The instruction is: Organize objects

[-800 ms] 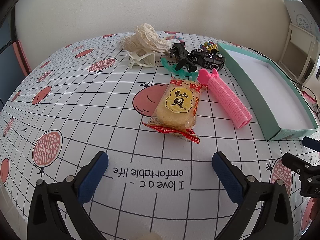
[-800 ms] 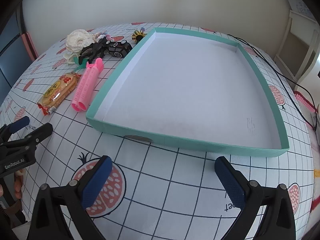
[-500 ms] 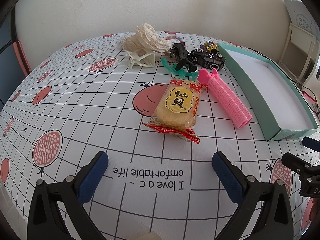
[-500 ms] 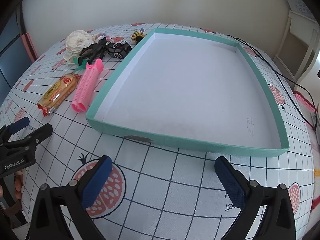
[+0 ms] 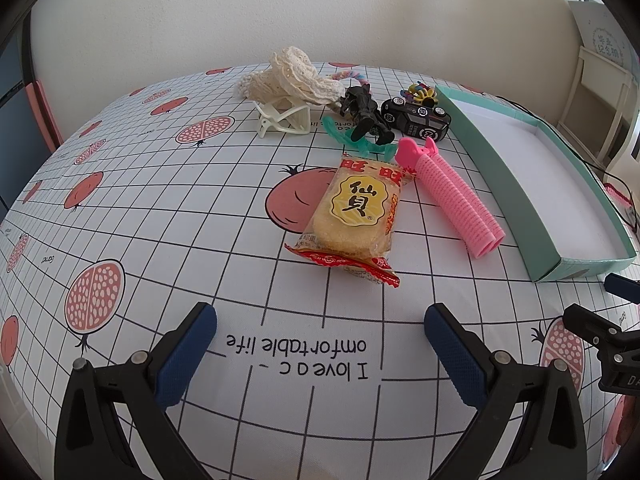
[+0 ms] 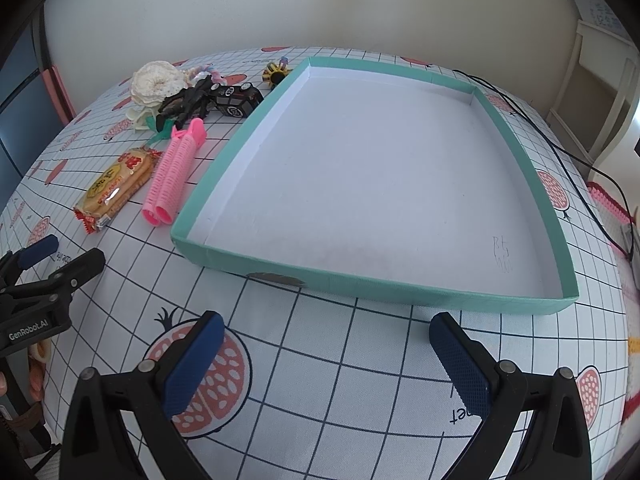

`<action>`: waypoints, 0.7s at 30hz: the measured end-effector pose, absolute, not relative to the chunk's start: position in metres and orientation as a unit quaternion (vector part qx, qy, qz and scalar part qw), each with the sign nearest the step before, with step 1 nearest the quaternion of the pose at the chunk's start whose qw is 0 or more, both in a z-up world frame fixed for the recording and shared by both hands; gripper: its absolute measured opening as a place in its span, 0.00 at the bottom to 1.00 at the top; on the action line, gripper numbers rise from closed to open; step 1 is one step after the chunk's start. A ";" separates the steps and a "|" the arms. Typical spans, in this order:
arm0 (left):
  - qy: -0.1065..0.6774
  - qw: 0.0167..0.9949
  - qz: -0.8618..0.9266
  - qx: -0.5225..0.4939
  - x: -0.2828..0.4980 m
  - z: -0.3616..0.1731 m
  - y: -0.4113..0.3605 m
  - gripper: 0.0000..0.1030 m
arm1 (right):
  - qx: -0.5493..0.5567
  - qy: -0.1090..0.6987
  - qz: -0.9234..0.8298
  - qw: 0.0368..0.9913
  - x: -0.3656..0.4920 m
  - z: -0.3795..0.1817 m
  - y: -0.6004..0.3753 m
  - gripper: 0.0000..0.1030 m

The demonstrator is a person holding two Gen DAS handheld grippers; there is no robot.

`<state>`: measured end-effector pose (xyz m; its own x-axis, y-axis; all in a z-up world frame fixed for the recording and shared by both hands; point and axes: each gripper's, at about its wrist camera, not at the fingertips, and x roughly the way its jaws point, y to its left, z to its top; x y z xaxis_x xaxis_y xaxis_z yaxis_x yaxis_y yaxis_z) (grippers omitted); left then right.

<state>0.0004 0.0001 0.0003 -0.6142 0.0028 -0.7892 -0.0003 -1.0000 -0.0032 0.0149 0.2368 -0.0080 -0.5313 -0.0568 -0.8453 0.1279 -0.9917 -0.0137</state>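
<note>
Pomegranate-print grid tablecloth [image 5: 168, 216], cream wall [image 5: 280, 8] — teal tray [image 6: 400, 294]

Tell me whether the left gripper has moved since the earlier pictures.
No. The left gripper sits at the same spot over the tablecloth lettering.

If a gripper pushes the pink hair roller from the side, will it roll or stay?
The pink hair roller looks like two tubes joined side by side, so it probably slides rather than rolls. It seems hollow, likely light. Its ribbed surface should give decent grip.
</note>
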 end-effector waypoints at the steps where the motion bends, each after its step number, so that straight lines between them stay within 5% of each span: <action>1: -0.001 0.001 0.898 -0.439 0.000 0.000 0.000 1.00 | 0.481 0.037 -0.874 0.053 0.015 -0.008 0.237 1.00; 21: -0.009 0.034 0.892 -0.451 -0.011 0.016 -0.003 1.00 | 0.498 0.030 -0.863 0.077 0.010 -0.002 0.237 1.00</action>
